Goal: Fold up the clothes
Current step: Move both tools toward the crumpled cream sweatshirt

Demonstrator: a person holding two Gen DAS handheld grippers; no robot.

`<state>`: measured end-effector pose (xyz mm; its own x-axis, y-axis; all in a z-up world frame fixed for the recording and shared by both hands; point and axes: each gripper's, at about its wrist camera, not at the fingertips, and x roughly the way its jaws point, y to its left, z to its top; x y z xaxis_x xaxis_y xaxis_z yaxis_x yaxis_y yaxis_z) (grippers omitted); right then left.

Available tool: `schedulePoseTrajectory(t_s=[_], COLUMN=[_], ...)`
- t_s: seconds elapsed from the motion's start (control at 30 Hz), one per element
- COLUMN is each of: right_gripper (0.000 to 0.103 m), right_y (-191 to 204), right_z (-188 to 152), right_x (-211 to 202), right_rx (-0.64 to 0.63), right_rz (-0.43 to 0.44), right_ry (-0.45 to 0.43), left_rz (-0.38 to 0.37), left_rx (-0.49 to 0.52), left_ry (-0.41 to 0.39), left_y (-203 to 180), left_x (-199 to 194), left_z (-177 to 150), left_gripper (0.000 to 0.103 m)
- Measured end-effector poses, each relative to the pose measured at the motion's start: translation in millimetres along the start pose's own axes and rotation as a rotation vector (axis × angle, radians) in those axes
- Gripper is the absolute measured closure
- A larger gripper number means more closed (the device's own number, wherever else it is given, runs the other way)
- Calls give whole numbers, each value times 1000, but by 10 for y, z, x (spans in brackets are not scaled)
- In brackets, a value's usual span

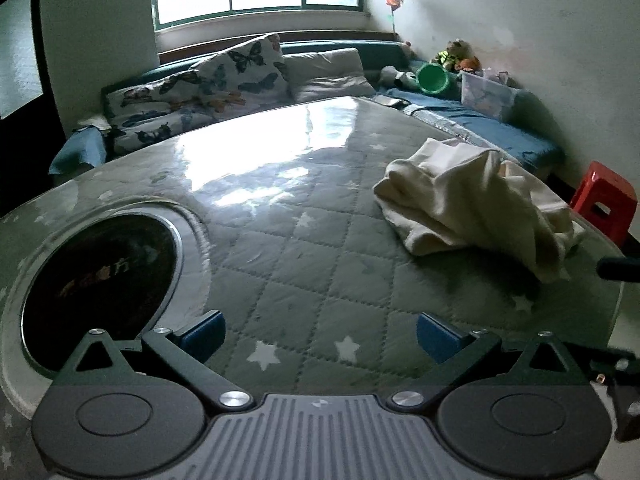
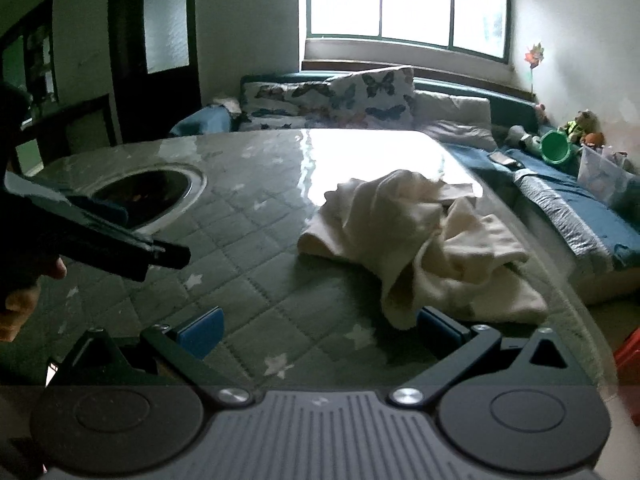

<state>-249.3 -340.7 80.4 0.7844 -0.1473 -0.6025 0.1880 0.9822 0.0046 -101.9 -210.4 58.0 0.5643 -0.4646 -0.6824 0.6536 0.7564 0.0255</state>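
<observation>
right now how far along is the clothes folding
Nothing looks done yet: the cream garment lies in a crumpled heap on the star-quilted table cover, with no neat fold visible. Nothing is in hand either; the left gripper and right gripper both have their jaws open and empty, the right one just short of the heap's near edge. Spreading it flat and all the folding remain.

A grey-green quilted table cover (image 1: 304,264) with white stars spans the surface under glossy film; a crumpled cream garment (image 1: 476,204) lies directly on it, well apart from the dark round inset (image 1: 100,284).
</observation>
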Motion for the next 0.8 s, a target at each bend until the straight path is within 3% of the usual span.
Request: schedulePoseTrajectory(t_s=[0.8], right_gripper=[0], right_y=[-464], right_z=[354], right_x=[284], right_rx=[66], right_rz=[38], right_ry=[-45], left_rz=[4], left_rx=[4], left_ry=[88], left_y=[-174], left_x=[383], left_z=[198], left_gripper=[0])
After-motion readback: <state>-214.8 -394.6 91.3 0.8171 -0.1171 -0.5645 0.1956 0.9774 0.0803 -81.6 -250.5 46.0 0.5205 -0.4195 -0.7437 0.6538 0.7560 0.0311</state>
